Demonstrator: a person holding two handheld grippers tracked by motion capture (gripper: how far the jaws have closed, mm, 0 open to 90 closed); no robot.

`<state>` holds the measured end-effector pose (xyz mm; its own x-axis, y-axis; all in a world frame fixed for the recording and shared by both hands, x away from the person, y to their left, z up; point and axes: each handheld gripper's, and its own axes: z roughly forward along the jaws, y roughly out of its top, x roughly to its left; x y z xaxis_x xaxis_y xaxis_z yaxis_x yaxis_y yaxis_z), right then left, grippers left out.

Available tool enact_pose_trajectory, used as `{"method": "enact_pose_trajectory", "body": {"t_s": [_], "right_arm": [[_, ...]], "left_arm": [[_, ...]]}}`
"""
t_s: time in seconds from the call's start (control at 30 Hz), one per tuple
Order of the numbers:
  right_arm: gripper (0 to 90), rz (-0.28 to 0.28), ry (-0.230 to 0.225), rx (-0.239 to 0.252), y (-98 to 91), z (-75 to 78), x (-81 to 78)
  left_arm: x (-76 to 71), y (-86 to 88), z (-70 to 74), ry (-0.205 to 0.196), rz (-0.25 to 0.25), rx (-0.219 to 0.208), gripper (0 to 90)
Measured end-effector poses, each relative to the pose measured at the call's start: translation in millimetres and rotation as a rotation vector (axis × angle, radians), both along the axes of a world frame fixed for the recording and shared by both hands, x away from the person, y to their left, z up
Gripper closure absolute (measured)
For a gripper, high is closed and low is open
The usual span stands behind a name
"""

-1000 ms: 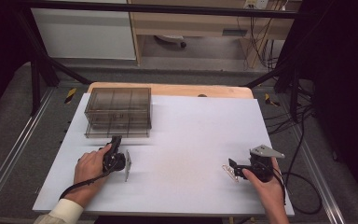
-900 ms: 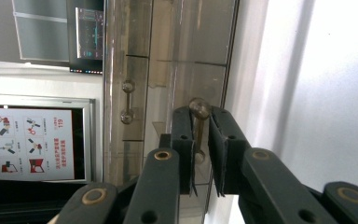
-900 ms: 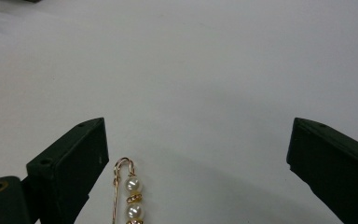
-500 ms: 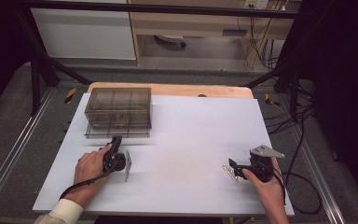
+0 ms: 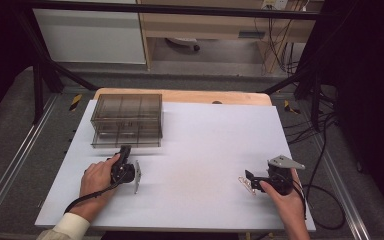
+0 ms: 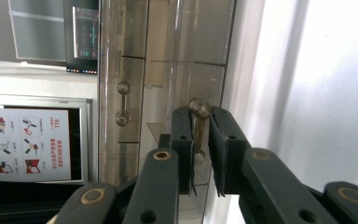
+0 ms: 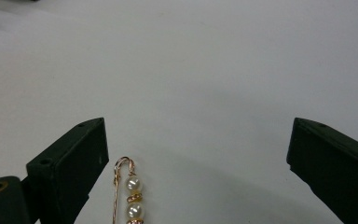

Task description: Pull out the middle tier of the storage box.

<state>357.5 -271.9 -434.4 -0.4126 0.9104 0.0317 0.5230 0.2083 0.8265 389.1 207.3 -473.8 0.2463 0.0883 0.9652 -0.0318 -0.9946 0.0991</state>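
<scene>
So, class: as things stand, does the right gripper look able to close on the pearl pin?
Probably yes: the right gripper is open, the pearl pin lies on the white table between its jaws, nothing blocking.

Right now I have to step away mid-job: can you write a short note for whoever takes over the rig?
Left gripper: jaws nearly closed around a drawer handle of the clear drawer box; drawer looks not yet pulled out.
Right gripper: wide open, resting low over the white table, holding nothing.
Pearl pin: lies on the table between the right jaws, nearer one jaw.
Done: handle grasped, pin lined up.
Left, likely: pull the drawer open, close on the pin, carry it into the drawer.
</scene>
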Motion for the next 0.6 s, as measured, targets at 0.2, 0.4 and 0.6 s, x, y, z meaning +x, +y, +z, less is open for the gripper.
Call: {"method": "enact_pose_trajectory", "body": {"t_s": [0.2,0.4,0.6], "right_arm": [[5.6,0.0,0.002,-0.001,0.1,-0.3,0.2],[5.5,-0.001,0.003,0.001,0.1,-0.5,0.2],[5.5,-0.001,0.009,0.002,0.4,-0.8,0.2]], "left_arm": [[2.0,-0.2,0.4,0.001,0.009,0.0,80.4],[4.7,-1.9,0.5,0.003,0.019,-0.005,80.4],[5.8,-1.1,1.9,0.019,0.018,-0.008,79.7]]}}
